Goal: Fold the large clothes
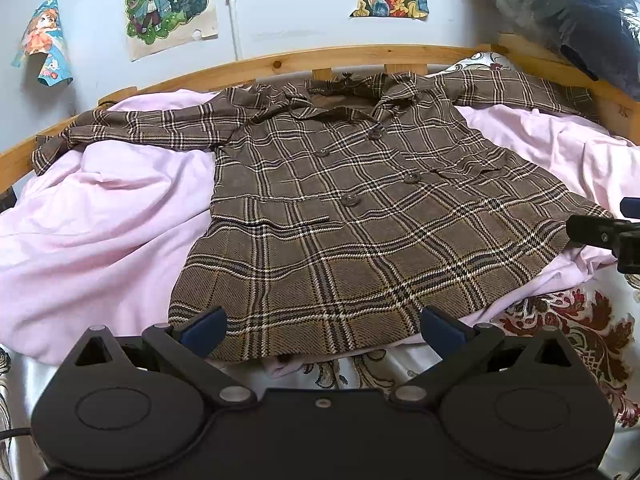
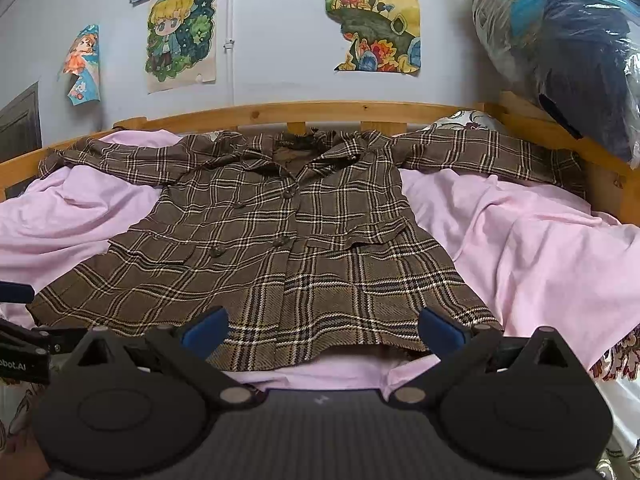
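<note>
Bed with a wooden rail (image 1: 280, 62) along the far side, set against a pale blue wall (image 1: 288, 8). Rumpled pink sheet (image 1: 100, 216) over most of the mattress; glossy white cover with a dark red floral pattern (image 1: 580, 320) showing at the near right corner. Brown plaid coat (image 1: 340, 208) spread flat, front up, in the middle of the sheet: collar at the far rail, hem at the near edge, both sleeves stretched out left and right along the rail. Four brown buttons (image 1: 351, 200) down the front, flap pockets on either side.

On the wall: cartoon poster of a blond figure (image 1: 168, 0) at left, a smaller curling poster (image 1: 42, 40) further left, a landscape poster (image 2: 374, 20) towards the right, a thin white pipe (image 1: 232, 4) running down between them. At far right, dark bundle wrapped in clear plastic (image 2: 560, 40), leaning over the bed corner.

Left gripper (image 1: 322, 330) wide open, blue-padded fingers empty, poised over the near left part of the hem, not closed on any cloth. Right gripper (image 2: 324, 330) equally wide open and empty, over the near right part of the hem; visible too at the right edge of the left wrist view, near the coat's right hem corner. No hand visible in either view.
</note>
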`<state>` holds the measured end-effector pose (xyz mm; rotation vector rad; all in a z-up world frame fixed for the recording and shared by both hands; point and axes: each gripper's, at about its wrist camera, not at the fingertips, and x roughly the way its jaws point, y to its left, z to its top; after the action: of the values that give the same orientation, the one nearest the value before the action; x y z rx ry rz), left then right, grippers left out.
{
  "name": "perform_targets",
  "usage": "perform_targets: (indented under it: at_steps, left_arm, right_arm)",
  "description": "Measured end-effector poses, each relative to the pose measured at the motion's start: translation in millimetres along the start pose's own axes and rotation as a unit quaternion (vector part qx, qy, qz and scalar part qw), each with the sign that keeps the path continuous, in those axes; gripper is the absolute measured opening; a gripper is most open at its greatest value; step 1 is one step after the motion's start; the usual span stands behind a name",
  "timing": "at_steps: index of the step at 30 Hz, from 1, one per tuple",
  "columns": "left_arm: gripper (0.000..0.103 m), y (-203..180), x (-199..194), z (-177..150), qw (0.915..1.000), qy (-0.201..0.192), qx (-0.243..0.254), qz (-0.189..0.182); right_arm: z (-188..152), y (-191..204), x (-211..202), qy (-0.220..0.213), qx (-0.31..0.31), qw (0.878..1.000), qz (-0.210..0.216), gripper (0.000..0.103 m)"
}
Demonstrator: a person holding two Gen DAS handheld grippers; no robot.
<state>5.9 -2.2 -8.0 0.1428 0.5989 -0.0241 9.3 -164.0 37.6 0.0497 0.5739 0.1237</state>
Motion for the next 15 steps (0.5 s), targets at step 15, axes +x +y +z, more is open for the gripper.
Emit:
perform_targets:
  at_steps: [15]
  left_arm:
    - [0.102,-0.9,-1.2,0.2,1.0,-0.001,0.001,-0.001]
  right_arm:
    - [-0.1,0.0,0.3,0.001,-0.001,1.0,0.0,0.103]
